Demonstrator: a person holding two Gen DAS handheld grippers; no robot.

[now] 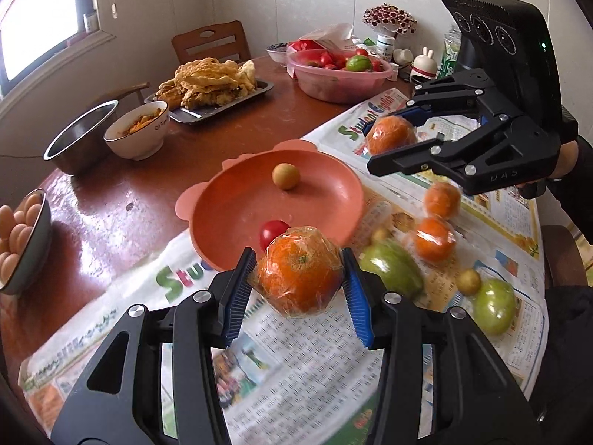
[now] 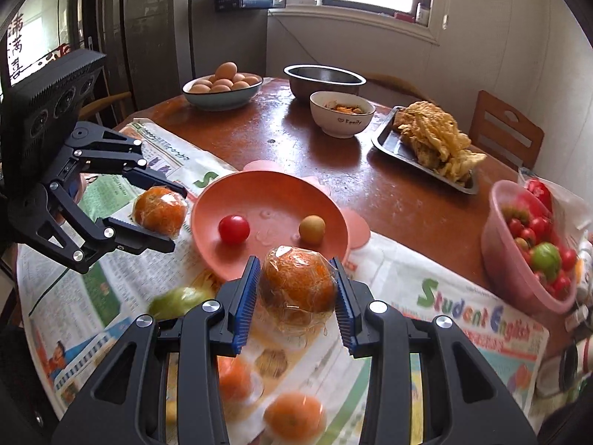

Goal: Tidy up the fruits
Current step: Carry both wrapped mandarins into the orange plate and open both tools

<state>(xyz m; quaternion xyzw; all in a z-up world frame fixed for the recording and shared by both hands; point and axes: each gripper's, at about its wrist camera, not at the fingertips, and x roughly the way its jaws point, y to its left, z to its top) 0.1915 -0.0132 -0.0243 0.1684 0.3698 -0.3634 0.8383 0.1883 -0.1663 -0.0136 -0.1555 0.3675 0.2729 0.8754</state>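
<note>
- Your left tool [image 1: 299,282] is clenched on a plastic-wrapped orange [image 1: 301,272], at 6 o'clock from the pink plate [image 1: 344,189].
- Your right tool [image 2: 296,291] grips another wrapped orange [image 2: 298,282], above the newspaper [image 2: 437,296] on the bench [image 2: 389,193].
- The plate holds a cherry tomato [image 2: 233,228] and a small brown fruit [image 2: 312,228].

Egg bowl [image 1: 26,244] cut by left edge, loose oranges [image 2: 294,413] motion-blurred, newspaper [image 1: 307,352] small print unreadable

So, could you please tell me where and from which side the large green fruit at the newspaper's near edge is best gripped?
Grip the green fruit across its narrower middle, coming from above. It lies on its side on the newspaper, with a small yellowish fruit close beside it, so a low sideways approach looks crowded.
</note>
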